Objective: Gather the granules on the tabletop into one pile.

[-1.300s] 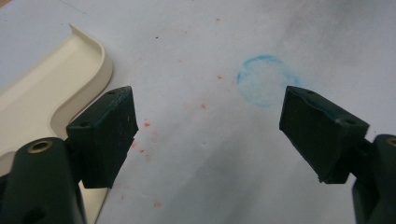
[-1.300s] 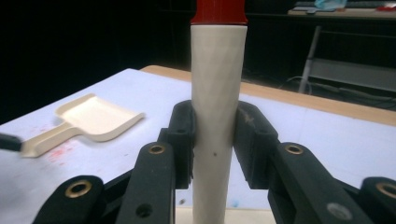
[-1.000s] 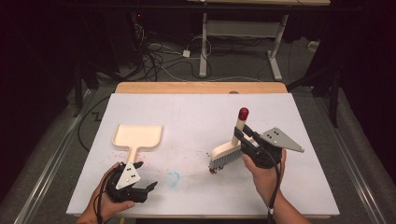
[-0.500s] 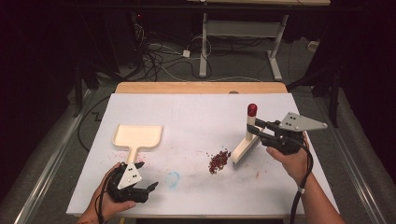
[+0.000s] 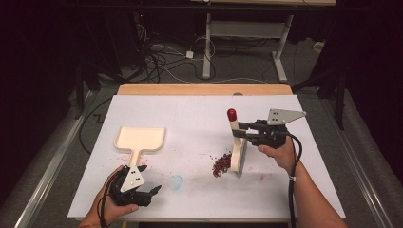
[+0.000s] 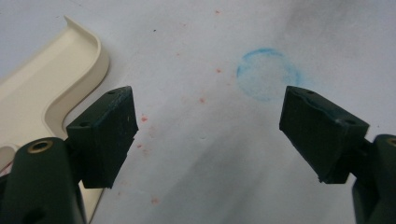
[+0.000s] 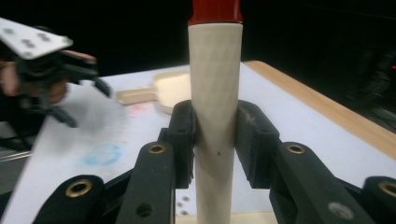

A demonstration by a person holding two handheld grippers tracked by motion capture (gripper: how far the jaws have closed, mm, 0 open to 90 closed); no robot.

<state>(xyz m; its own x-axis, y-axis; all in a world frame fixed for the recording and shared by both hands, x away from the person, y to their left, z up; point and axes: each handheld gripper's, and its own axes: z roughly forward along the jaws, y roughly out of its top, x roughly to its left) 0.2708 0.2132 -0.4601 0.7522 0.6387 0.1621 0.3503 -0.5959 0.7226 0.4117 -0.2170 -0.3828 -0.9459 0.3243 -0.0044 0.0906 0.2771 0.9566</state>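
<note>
Right gripper (image 5: 241, 131) pinches cream red-tipped brush handle (image 5: 234, 127), bristles beside red crumb pile (image 5: 220, 165); left gripper (image 5: 151, 192) spread near cream dustpan (image 5: 140, 139).

Brush (image 5: 236, 147) handle: matt pale wood w/ glossy red tip; dustpan (image 5: 140, 139) smooth cream plastic; table (image 5: 190, 118) matt white sheet, wood edge; gripper pads (image 6: 105, 133) matt black rubber.

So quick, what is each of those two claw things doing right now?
Left gripper: open, holding nothing, near the dustpan.
Right gripper: shut on the brush handle, with the brush head beside the red crumbs.
</note>
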